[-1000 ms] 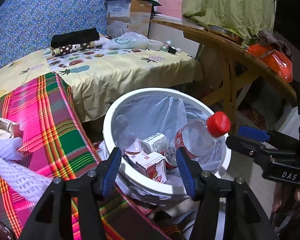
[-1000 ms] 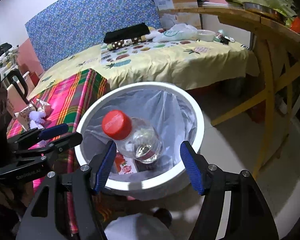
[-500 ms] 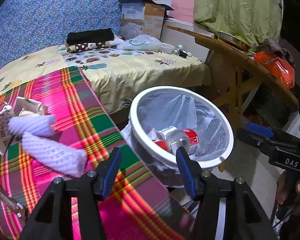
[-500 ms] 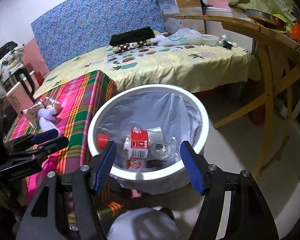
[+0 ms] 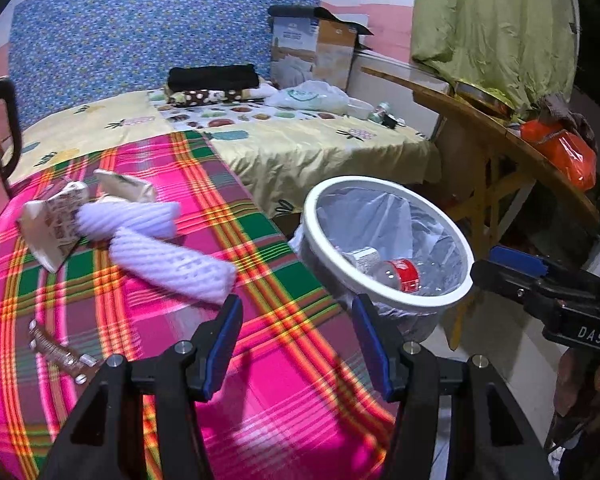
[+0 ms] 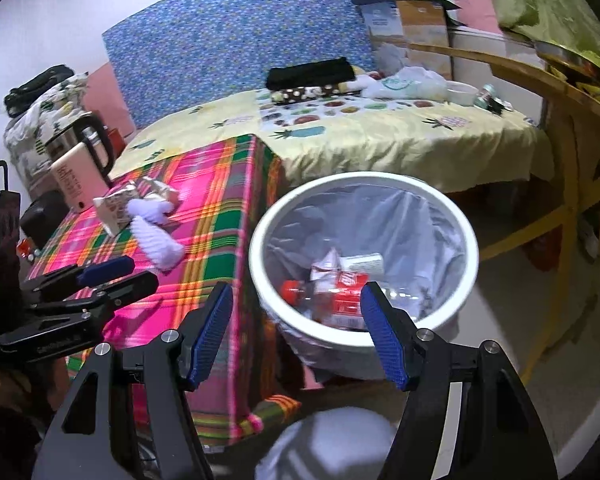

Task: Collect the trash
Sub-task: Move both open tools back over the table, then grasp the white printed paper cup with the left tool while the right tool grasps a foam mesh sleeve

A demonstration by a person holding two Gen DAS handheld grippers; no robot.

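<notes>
A white bin [image 5: 420, 300] with a clear liner stands on the floor beside the plaid-covered table [image 5: 260, 360]. In it lie a plastic bottle [image 5: 400, 274] with a red label, a small carton and a cup. The bin [image 6: 364, 178] and bottle [image 6: 344, 304] also show in the right wrist view. Two white foam nets [image 5: 172, 260] and crumpled cartons [image 5: 50, 220] lie on the table, with a brown wrapper [image 5: 60, 354] nearer me. My left gripper [image 5: 296, 312] hovers open over the table edge, nothing between its fingers. My right gripper [image 6: 296, 300] is open and empty before the bin.
Behind the table is a bed [image 5: 300, 140] with a yellow fruit-print sheet, folded clothes and a plastic bag. A wooden table [image 5: 500, 136] with an orange bag stands right of the bin. A kettle [image 6: 88, 140] and a pink box sit at the table's far left.
The bottle that stood upright over the bin by the right gripper now lies inside it. Both grippers have drawn back, and the left has swung left over the plaid table.
</notes>
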